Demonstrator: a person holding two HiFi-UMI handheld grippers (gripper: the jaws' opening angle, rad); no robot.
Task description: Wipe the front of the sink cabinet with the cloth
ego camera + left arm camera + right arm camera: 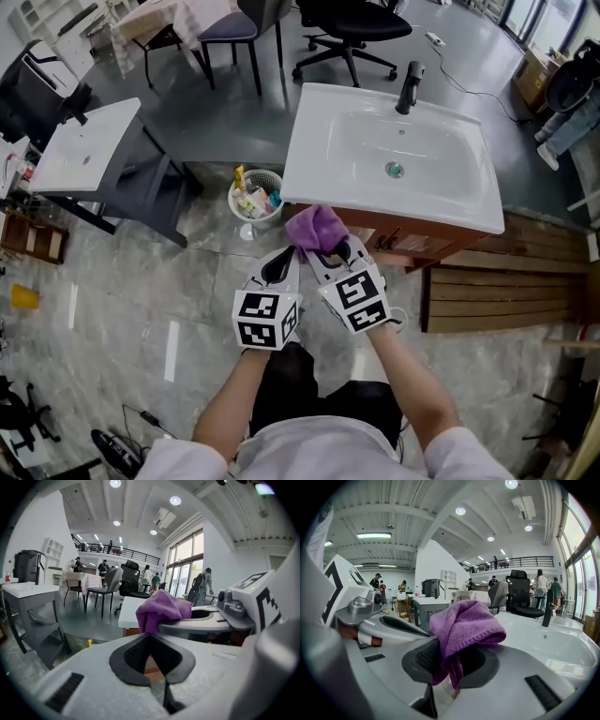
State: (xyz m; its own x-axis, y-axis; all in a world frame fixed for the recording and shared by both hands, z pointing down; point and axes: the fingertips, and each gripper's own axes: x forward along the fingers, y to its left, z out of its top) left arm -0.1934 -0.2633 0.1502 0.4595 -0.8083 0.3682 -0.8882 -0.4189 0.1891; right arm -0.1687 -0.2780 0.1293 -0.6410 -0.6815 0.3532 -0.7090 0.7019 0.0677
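The purple cloth [317,228] is bunched just in front of the sink cabinet's wooden front [412,246], below the white basin [394,155]. My right gripper [325,249] is shut on the cloth; in the right gripper view the cloth [466,629] folds over the jaws [452,663] and a strip hangs between them. My left gripper [283,264] sits close beside the right one, shut with nothing in it. In the left gripper view its pads meet [151,637], and the cloth [161,611] shows just beyond, on the right gripper.
A black tap [409,87] stands at the basin's back. A small bin [256,197] with bottles sits left of the cabinet. A second white sink unit [84,150] is further left. Wooden slats [497,300] lie on the floor at right. Chairs [352,28] stand behind.
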